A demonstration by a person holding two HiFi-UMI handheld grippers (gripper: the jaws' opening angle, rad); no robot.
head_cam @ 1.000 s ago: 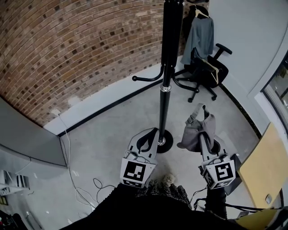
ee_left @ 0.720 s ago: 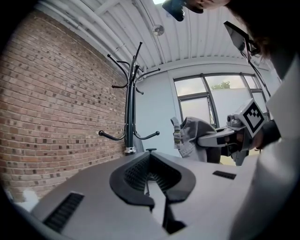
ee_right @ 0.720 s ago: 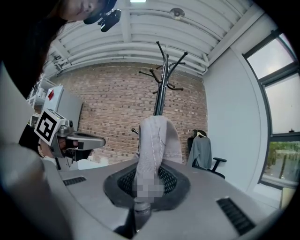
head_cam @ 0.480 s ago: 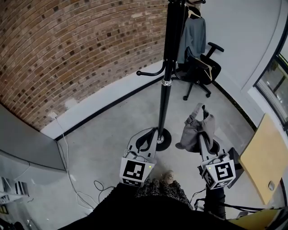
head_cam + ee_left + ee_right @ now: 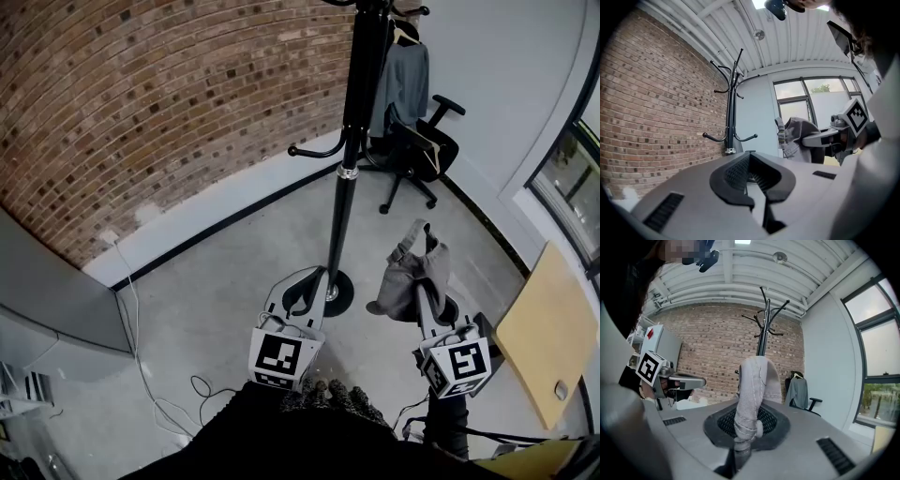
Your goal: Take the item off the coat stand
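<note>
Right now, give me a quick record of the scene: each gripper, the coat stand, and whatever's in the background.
left hand-held gripper: shut, nothing between the jaws
right hand-held gripper: shut on the grey cloth item
coat stand: black, upright, visible hooks bare
item versus stand: apart, already off
background: grey jacket hanging by an office chair; brick wall

The base [image 5: 335,292] of the coat stand [image 5: 349,187] sits slightly farther from the fingers [image 5: 773,420] of the right gripper [image 5: 419,292] and their clamped grey garment [image 5: 412,267] — the gap between garment and base is wider.
</note>
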